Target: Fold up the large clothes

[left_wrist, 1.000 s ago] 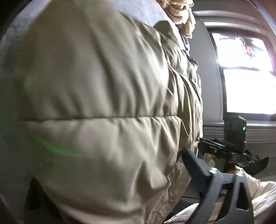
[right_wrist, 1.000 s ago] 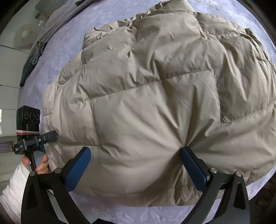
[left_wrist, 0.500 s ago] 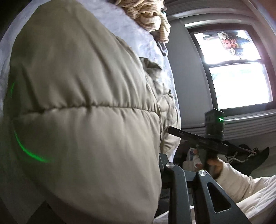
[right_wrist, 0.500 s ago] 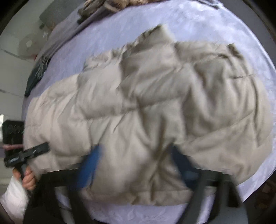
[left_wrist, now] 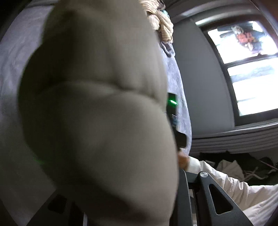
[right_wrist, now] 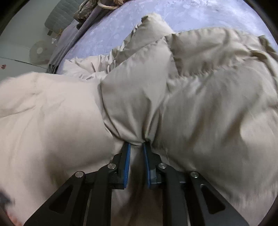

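Since a second ago the right gripper (right_wrist: 136,151) has gone from wide open over the flat garment to nearly closed, its jaws pinching a gathered tuck of the puffer jacket (right_wrist: 199,97). That fold of cloth now rises off the bed (right_wrist: 199,13) in a ridge, where before the whole jacket lay spread. In the left wrist view the jacket (left_wrist: 97,121) has swung closer and fills most of the picture, blurred by motion.

I judge this to be the start of a fold: one edge is gripped and lifted, ready to be carried over the rest of the jacket. Little of the folding looks done yet, since most of the jacket lies bunched and uneven on the bed.

The jacket is the largest thing here, beige, quilted in fat padded panels with stitched seams between them, and its thin shell creases sharply near the right gripper. Beyond the jacket the bed cover is pale lavender with a faintly mottled texture. Past the jacket's far edge lies a heap of other clothes (right_wrist: 97,7), too small to tell apart.

The left gripper (left_wrist: 199,200) shows only one dark finger beside the jacket; the other is hidden behind the cloth, so I cannot tell how its jaws stand or whether they hold anything.
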Motion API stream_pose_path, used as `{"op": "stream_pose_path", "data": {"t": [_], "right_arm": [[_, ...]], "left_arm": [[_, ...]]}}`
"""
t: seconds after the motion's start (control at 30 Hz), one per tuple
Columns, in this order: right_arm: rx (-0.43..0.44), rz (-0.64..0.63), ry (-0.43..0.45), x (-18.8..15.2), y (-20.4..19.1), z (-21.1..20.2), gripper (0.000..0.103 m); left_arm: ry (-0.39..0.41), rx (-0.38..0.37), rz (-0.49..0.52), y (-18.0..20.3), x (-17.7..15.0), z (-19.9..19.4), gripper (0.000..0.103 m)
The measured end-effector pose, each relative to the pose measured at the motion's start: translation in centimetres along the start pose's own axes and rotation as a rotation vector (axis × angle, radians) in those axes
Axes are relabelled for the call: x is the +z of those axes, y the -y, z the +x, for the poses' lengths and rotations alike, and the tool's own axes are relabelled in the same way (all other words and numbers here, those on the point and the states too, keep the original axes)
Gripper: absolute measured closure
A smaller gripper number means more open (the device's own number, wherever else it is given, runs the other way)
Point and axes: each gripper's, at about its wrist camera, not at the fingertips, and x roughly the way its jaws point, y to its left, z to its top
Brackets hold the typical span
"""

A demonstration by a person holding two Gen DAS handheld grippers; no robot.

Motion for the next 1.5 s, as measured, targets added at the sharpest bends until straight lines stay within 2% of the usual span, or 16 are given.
{"op": "stream_pose_path", "data": {"t": [0.13, 0.2, 0.33, 0.5, 0.73, 0.83, 0.9, 0.93, 1.0, 1.07, 1.1, 1.2, 1.33, 1.37, 1.43, 1.5], "right_arm": [[0.042, 0.023, -0.043, 1.4, 0.8, 1.5, 0.1], [0.081, 0.038, -0.071, 1.7, 1.5, 1.2, 0.1], [0.155, 0.07, -0.049, 0.9, 4.5, -2.9, 0.1], [0.176, 0.134, 0.037, -0.9, 10.1, -9.3, 0.096], [0.171, 0.251, 0.104, -5.2, 16.8, -14.1, 0.096], [0.169, 0.273, 0.118, -6.9, 18.6, -15.7, 0.096], [0.158, 0.266, 0.131, -8.0, 19.2, -16.9, 0.095], [0.151, 0.256, 0.137, -8.3, 19.2, -17.4, 0.094], [0.142, 0.23, 0.154, -9.0, 19.1, -18.7, 0.078], [0.148, 0.193, 0.191, -10.2, 18.3, -20.7, 0.036], [0.161, 0.171, 0.212, -10.8, 17.9, -21.6, 0.03], [0.216, 0.068, 0.236, -12.0, 14.8, -23.5, 0.027], [0.219, -0.032, 0.208, -11.9, 10.3, -22.2, 0.026], [0.207, -0.035, 0.2, -11.6, 9.9, -21.5, 0.026], [0.136, -0.02, 0.199, -11.5, 9.7, -20.7, 0.026], [0.067, 0.037, 0.22, -10.7, 10.2, -20.0, 0.026]], "left_arm": [[-0.03, 0.105, 0.053, 4.3, 1.5, 3.2, 0.075], [-0.043, 0.114, 0.063, 5.6, 2.4, 4.4, 0.075], [-0.089, 0.135, 0.082, 8.1, 4.4, 7.8, 0.075], [-0.15, 0.154, 0.112, 10.6, 6.0, 12.2, 0.074], [-0.222, 0.048, 0.193, 12.8, 6.7, 18.7, 0.029], [-0.206, 0.012, 0.169, 12.0, 7.0, 19.6, 0.018], [-0.19, 0.01, 0.15, 11.8, 7.4, 19.9, 0.018], [-0.185, 0.013, 0.144, 13.6, 8.8, 21.2, 0.018], [-0.176, 0.024, 0.137, 14.3, 9.5, 22.1, 0.018], [-0.173, 0.041, 0.143, 14.6, 9.5, 21.9, 0.018], [-0.172, 0.046, 0.147, 16.0, 8.4, 22.9, 0.018], [-0.17, 0.07, 0.167, 19.1, 9.3, 23.6, 0.018], [-0.12, 0.07, 0.214, 23.4, 11.2, 22.2, 0.018], [-0.086, 0.074, 0.228, 25.1, 11.6, 21.8, 0.018], [-0.011, 0.1, 0.257, 25.4, 12.2, 19.2, 0.018], [0.076, 0.179, 0.279, 24.8, 13.2, 17.1, 0.018]]}}
